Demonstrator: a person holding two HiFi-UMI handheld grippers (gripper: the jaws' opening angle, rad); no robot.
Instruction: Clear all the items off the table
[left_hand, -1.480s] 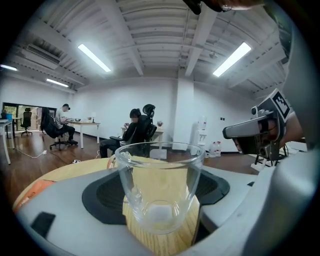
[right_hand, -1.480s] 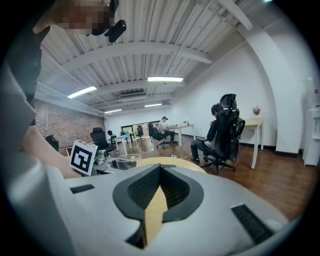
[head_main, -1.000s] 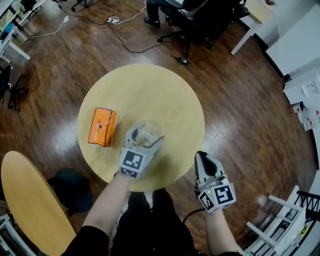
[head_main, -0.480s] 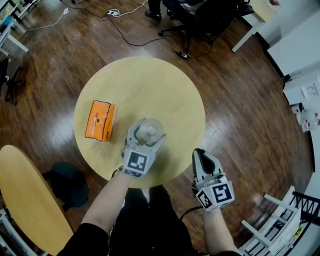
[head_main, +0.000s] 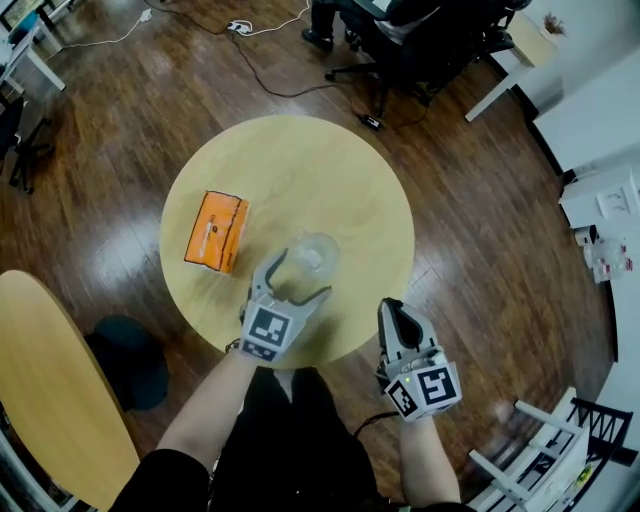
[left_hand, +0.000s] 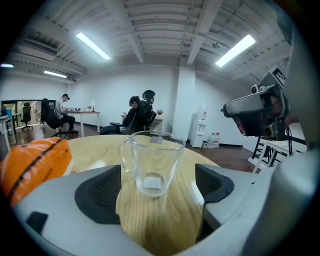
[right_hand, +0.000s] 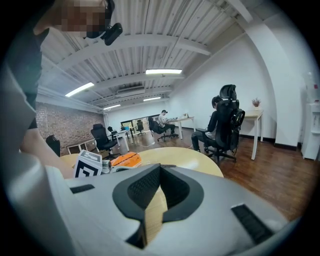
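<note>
The left gripper (head_main: 298, 276) has let go of the glass mug (head_main: 315, 254) and slid back toward the bottom of the frame. Its jaws have just been opening and now gape wide, with the mug upright just ahead of them, mid-table (head_main: 300, 160). An orange packet (head_main: 217, 231) lies to the left. The right gripper (head_main: 402, 316), lower right, has its jaws together, empty.

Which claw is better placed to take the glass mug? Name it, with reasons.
Left. The left claw, whose jaws have just been opening, faces the glass mug just ahead, untouched. The right claw is shut, at the table edge.
</note>
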